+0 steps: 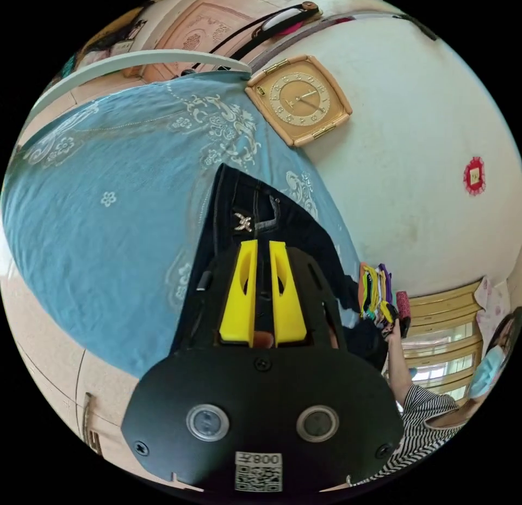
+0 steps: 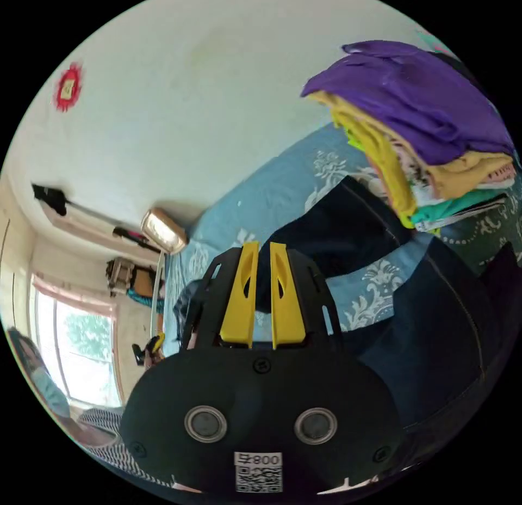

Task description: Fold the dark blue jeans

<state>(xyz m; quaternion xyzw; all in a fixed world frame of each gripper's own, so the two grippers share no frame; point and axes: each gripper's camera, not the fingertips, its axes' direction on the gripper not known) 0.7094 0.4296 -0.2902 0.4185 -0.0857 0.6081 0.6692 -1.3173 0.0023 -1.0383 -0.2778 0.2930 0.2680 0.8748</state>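
The dark blue jeans (image 1: 255,216) lie on a blue patterned bedspread (image 1: 109,200), the left hand-held gripper (image 1: 262,249) clenched on their cloth, the right hand-held gripper (image 2: 263,252) nearly closed over them, beside a stack of folded clothes (image 2: 424,140).

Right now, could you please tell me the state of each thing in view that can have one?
Left claw: jaws close together, dark denim between them; a grip cannot be confirmed.
Right claw: jaws close together, jeans behind them; a grip cannot be confirmed.
Dark blue jeans: lying on the blue bedspread, not yet neatly folded.
Stack of clothes: folded, piled on the bed.
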